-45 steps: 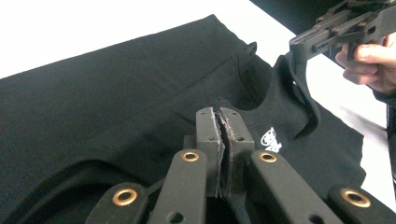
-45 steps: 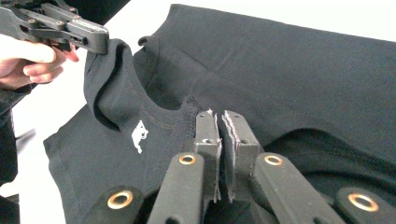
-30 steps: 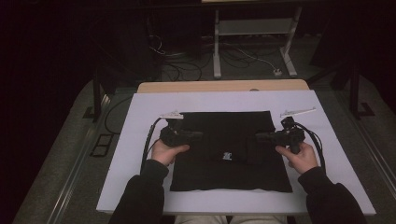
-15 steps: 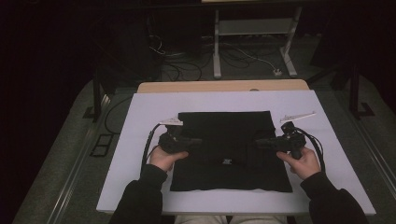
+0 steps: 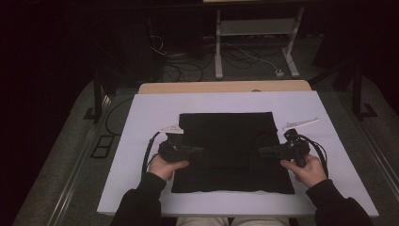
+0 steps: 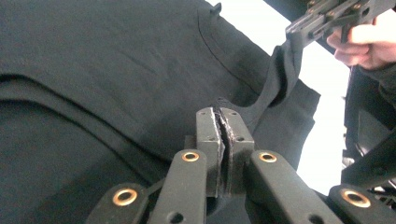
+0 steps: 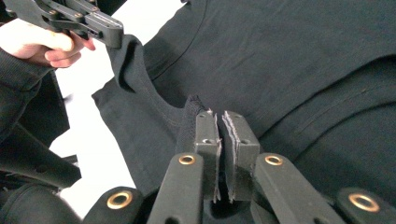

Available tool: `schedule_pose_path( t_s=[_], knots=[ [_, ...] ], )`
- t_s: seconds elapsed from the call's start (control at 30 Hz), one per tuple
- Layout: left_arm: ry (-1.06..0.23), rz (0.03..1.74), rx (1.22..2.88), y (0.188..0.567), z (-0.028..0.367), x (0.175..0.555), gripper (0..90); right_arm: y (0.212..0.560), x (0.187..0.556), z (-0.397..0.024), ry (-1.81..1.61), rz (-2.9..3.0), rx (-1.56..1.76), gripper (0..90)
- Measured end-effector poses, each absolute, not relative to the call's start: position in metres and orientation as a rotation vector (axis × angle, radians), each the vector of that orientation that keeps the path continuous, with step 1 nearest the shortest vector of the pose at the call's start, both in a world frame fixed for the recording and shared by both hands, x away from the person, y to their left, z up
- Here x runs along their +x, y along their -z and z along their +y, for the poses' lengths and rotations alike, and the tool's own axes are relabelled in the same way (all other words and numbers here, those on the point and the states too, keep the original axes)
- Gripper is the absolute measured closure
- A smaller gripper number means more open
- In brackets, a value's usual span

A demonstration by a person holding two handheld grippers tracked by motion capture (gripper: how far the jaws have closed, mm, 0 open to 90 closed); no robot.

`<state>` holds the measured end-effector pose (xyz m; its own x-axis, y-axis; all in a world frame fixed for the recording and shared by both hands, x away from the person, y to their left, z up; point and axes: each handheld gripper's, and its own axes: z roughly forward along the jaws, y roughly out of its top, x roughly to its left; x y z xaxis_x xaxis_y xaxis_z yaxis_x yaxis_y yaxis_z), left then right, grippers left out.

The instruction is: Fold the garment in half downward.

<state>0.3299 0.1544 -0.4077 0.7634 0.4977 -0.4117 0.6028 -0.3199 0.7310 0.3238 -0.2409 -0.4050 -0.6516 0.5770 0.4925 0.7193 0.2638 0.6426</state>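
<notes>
A black garment lies spread flat on the white table cover. My left gripper is at its left side, shut on a pinch of the black cloth; the left gripper view has the left gripper with fabric pressed between the pads. My right gripper at the right side is likewise shut on a raised fold of the black cloth, as the right gripper shows up close. Each gripper view also catches the other gripper, with cloth hanging from it.
A wooden table edge runs behind the white cover. Beyond it on the dark floor are cables and a white-legged stand. Bare white cover lies left, right and behind the garment. The person's sleeves come in at the bottom.
Both grippers have come toward the person with the pinched cloth, the left one farther. The small pale label that showed on the garment's middle is now covered.
</notes>
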Motion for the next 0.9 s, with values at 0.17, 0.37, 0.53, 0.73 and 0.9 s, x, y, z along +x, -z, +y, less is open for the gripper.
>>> schedule_pose_path(
  t_s=[0.17,0.37,0.53,0.73,0.9],
  knots=[
    [0.146,0.815,2.0,0.408,0.153,0.323,85.9,0.406,0.317,-0.242,1.332,-2.365,-1.205,83.3],
    [0.158,0.811,2.019,0.41,0.151,0.318,85.8,0.408,0.311,-0.242,1.307,-2.361,-1.194,83.3],
    [0.18,0.801,2.044,0.413,0.151,0.313,85.9,0.408,0.306,-0.242,1.298,-2.35,-1.17,83.3],
    [0.21,0.746,2.101,0.415,0.147,0.304,85.9,0.413,0.3,-0.241,1.25,-2.335,-1.125,83.4],
    [0.264,0.672,2.166,0.417,0.145,0.298,85.9,0.415,0.291,-0.239,1.213,-2.329,-1.07,83.4]
  ],
)
